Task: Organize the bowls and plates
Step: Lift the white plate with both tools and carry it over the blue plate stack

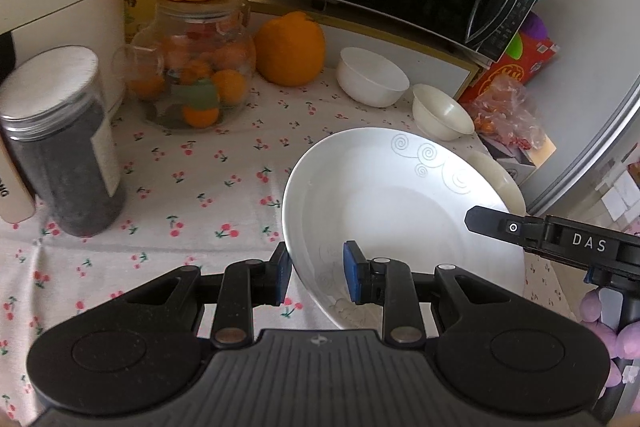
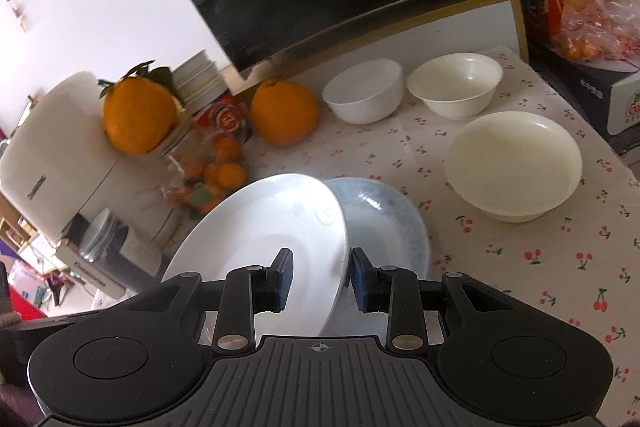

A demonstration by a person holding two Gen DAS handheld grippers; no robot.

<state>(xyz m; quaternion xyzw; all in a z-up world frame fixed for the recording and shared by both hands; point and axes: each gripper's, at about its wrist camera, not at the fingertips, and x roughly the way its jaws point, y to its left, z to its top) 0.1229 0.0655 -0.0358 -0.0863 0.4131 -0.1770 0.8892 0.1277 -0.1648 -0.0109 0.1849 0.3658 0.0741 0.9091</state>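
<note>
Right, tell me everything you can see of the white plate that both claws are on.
The white plate is a glossy, ceramic-looking deep dish with faint grey swirl patterns near its rim. It is tilted, raised off the cherry-print tablecloth. The left claw straddles its near edge, one blue pad inside and one outside; the right claw straddles the opposite edge in the same way. In the right wrist view a second, greyish plate lies just beneath it; whether they touch is unclear.
</note>
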